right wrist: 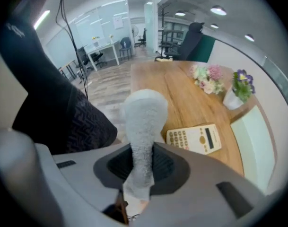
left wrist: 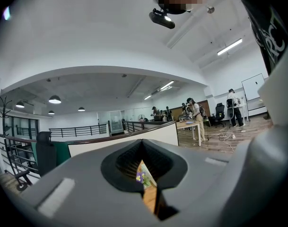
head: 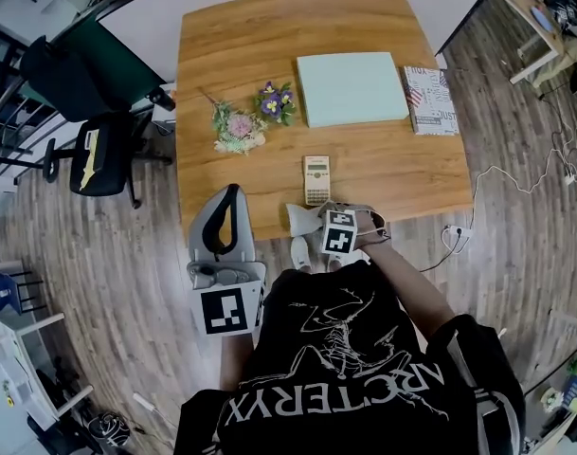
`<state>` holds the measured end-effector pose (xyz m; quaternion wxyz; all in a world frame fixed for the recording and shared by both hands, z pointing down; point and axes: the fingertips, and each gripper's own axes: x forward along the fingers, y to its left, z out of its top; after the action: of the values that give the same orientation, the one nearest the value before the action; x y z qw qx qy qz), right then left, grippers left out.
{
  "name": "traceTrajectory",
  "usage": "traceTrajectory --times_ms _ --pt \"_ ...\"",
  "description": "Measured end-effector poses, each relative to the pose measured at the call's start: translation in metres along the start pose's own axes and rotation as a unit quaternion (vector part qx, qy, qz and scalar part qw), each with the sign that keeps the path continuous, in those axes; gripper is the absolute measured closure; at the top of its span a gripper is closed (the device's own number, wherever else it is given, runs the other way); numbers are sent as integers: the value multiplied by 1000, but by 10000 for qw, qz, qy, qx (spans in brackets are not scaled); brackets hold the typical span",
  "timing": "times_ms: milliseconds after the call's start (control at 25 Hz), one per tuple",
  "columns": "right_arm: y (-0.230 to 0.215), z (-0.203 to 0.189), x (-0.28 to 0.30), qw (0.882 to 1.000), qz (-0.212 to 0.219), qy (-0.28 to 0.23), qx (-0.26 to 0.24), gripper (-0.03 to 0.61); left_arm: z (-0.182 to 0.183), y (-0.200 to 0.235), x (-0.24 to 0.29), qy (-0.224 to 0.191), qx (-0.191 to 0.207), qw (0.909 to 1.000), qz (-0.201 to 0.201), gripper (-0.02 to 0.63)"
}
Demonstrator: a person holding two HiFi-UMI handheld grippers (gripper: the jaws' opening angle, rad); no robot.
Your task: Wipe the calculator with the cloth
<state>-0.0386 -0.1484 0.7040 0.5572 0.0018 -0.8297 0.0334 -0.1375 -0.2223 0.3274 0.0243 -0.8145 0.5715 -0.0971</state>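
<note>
A beige calculator lies flat near the front edge of the wooden table. It also shows in the right gripper view as the calculator, just right of the cloth. My right gripper hovers at the table's front edge, shut on a rolled grey cloth. The cloth sticks up out of the right gripper and ends short of the calculator. My left gripper is off the table's front left corner, tilted upward, jaws together and empty. The left gripper leaves only a thin slit showing the table.
Further back on the table are a pink bouquet, a small pot of purple flowers, a pale green pad and a patterned book. A black office chair stands left of the table. Cables trail on the floor to the right.
</note>
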Motion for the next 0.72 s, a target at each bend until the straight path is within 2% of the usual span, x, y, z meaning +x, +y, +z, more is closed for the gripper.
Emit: traceTrajectory --times_ms 80,120,160,240,320,360,480,560,600,640,720 --pt "-8 10 -38 9966 -199 -609 525 486 2 2 1 -34 0 10000 -4 604" --pt "-15 15 -62 9909 -356 -998 833 486 3 2 2 -77 18 10000 -11 604" --pt "-25 19 -90 9814 -562 -1430 1147 486 5 3 4 -142 47 9999 -20 604" --pt "-45 25 -155 9537 -1095 -2280 1627 486 6 2 7 -175 67 9998 -53 604" --pt "-65 26 -223 9185 -1776 -3027 1824 486 6 -1 11 -136 45 9998 -100 604" --pt "-73 25 -257 8965 -2132 -3400 1876 486 6 -2 13 -143 44 9998 -127 604" --pt "-89 20 -354 8128 -3074 -4501 2055 485 9 -6 17 -179 62 9996 -198 604" --pt "-93 9 -399 7606 -3603 -4945 2169 486 14 -7 21 -294 111 9993 -219 604" --pt "-94 2 -414 7410 -3835 -5050 2208 485 18 -7 22 -394 150 9989 -226 604" --pt "-93 -5 -424 7262 -4032 -5103 2228 485 20 -6 23 -470 171 9985 -235 604" --pt "-90 -13 -434 7071 -4304 -5150 2223 485 22 -5 25 -496 170 9983 -250 604"
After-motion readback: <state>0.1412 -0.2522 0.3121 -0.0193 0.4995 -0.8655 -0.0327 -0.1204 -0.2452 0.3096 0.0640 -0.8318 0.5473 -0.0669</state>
